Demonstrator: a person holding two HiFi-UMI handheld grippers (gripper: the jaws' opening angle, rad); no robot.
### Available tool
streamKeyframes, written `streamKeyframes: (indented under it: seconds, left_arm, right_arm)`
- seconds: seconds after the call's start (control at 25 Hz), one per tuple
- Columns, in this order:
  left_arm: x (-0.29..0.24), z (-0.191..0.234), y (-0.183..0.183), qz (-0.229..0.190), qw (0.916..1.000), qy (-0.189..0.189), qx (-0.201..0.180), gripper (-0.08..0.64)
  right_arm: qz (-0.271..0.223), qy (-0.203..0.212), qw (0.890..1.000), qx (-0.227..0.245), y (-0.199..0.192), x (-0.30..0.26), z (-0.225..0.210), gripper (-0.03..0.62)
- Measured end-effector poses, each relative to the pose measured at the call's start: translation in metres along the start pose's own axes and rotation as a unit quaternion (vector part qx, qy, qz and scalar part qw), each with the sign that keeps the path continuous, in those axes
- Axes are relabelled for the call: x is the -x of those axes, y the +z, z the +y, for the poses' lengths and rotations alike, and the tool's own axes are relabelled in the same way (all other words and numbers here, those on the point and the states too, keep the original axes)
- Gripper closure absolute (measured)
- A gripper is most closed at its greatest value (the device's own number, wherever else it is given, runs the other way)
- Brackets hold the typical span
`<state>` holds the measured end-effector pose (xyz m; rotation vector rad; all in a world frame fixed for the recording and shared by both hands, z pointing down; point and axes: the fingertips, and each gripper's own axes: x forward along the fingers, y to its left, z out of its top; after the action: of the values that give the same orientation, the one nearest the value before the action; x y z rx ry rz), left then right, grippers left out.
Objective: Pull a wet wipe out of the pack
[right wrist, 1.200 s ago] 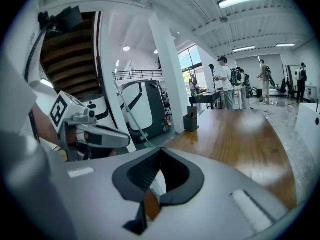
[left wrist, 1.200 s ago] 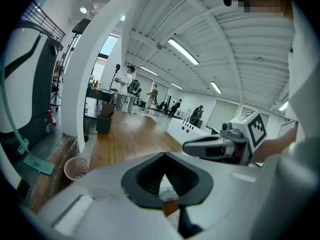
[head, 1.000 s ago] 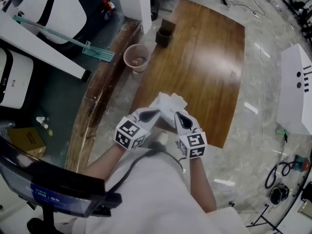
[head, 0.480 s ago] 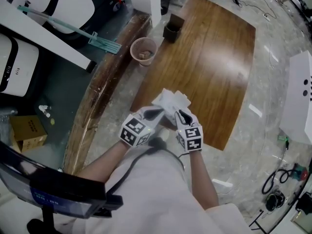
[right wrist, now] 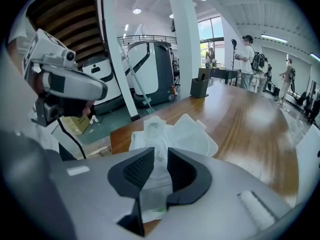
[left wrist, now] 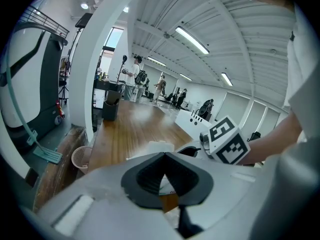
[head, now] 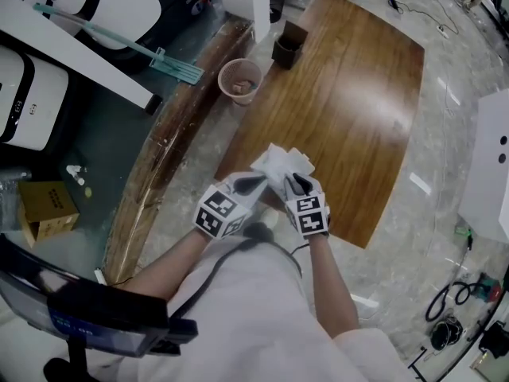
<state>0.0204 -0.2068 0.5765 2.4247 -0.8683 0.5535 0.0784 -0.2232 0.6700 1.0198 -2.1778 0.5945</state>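
Observation:
The white wet wipe pack is held over the near edge of the wooden table, between both grippers. My left gripper comes in from the left and its jaws meet at the tips on the pack's edge. From the right, my right gripper has its pads pinched on a white wipe that runs up to the crumpled pack. The right gripper's marker cube shows in the left gripper view. The left gripper's body shows in the right gripper view.
A pink wastebasket and a dark box-shaped holder stand by the table's far left corner. Left of the table lie a wooden floor strip, a cardboard box and white machines. A white cabinet and floor cables are to the right.
The right gripper has edged forward, closer to the pack. The left gripper and pack have hardly moved; the head view has drifted slightly.

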Motion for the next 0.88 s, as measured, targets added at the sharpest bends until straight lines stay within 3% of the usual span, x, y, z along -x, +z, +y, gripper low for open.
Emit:
streamKeyframes:
  seconds: [0.44,0.64,0.88]
  left_arm:
    - [0.009,0.004,0.000,-0.004,1.0000,0.005,0.000,0.557]
    - [0.011,0.004,-0.003,-0.003,1.0000,0.005,-0.003,0.558]
    - [0.015,0.004,0.000,-0.012,0.9999,0.009,-0.001,0.558]
  right_arm:
    - [0.040,-0.019,0.998,0.038,-0.001,-0.011,0.000,0.515]
    - [0.050,-0.023,0.996,0.077,-0.001,-0.014,0.003,0.527]
    - [0.050,-0.023,0.997,0.061,-0.003,-0.013,0.001,0.573]
